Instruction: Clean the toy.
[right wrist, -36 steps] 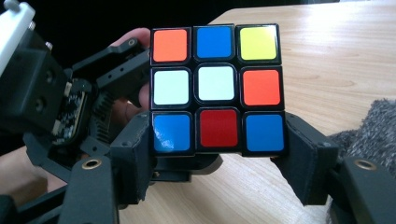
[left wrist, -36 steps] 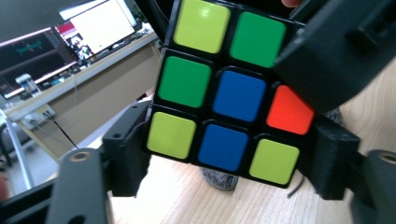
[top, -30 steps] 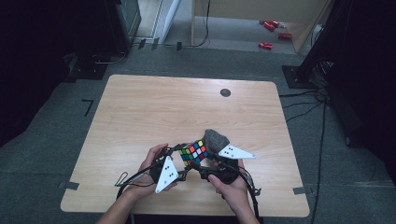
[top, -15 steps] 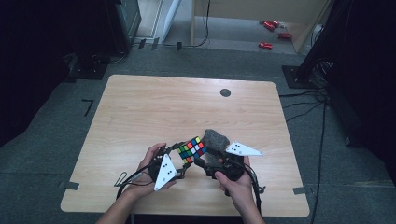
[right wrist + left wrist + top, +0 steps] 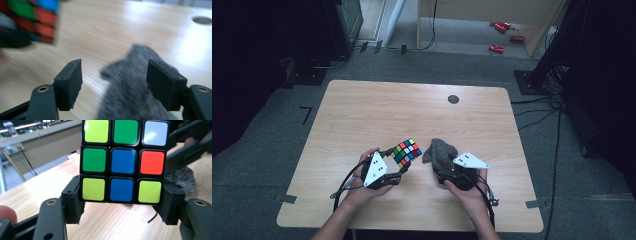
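High view – cube: the Rubik's cube [image 5: 406,152] sits lifted off the tabletop [image 5: 362,110], pinched in the left gripper [image 5: 398,165], just left of a grey cloth [image 5: 441,151].
High view – hands: the left hand [image 5: 362,182] reaches in from the bottom edge, gripper angled up toward the right; the right hand [image 5: 467,187] holds the right gripper [image 5: 443,172] pointing forward at the cloth's near end.
Left gripper view – grip: jaws pressed on the cube's [image 5: 124,161] bottom row alone, one per side – the upper two layers stand free above them.
Left gripper view – risk: with so low a hold, a push on the top could tip the cube or twist a layer out.
Right gripper view – jaws: spread, not pinching; the cloth [image 5: 135,85] lies between them, against the right jaw, well clear of the left.
Right gripper view – risk: closing here may catch just a fold, so the cloth could slip or drag across the tabletop [image 5: 105,32]; the cube [image 5: 32,17] is near, upper left, and could be bumped.
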